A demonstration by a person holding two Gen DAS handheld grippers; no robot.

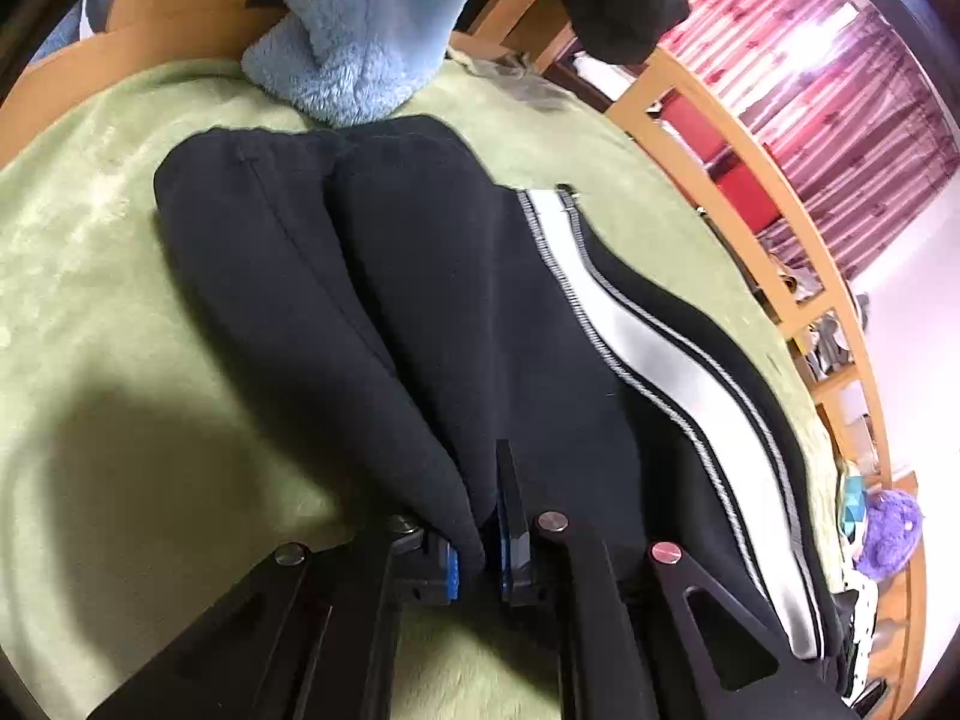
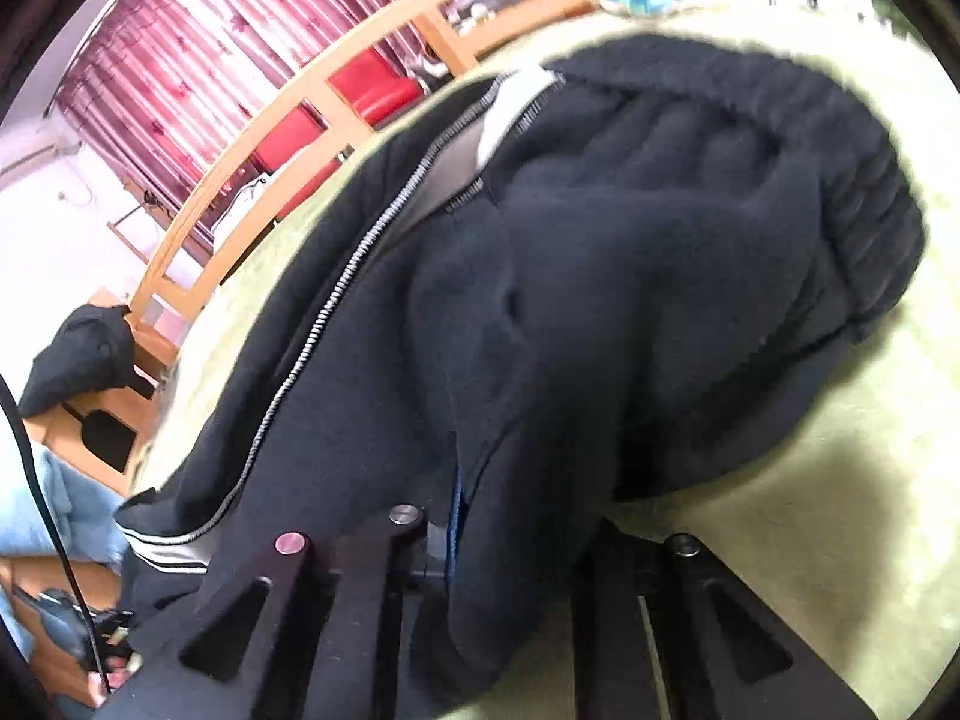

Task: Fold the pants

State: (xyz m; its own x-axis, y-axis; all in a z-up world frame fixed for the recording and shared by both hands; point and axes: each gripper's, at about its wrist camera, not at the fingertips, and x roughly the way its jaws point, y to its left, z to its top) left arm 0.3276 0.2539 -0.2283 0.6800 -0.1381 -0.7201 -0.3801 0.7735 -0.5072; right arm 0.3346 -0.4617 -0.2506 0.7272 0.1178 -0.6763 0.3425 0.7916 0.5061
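Note:
Black fleece pants (image 1: 420, 300) with a white side stripe (image 1: 660, 348) lie on a green plush cover (image 1: 108, 252), legs side by side running away from me. My left gripper (image 1: 480, 546) is shut on the near edge of the pants. In the right wrist view the pants (image 2: 630, 276) bulge up in front, the elastic waistband (image 2: 870, 192) at far right. My right gripper (image 2: 474, 516) is shut on a fold of the pants; fabric drapes over and hides its right finger.
A light blue fluffy garment (image 1: 354, 36) lies at the far end of the cover. A wooden rail (image 1: 798, 276) with red cushions runs along the right. A purple plush thing (image 1: 888, 534) sits at the right. A dark garment (image 2: 78, 354) hangs on wood.

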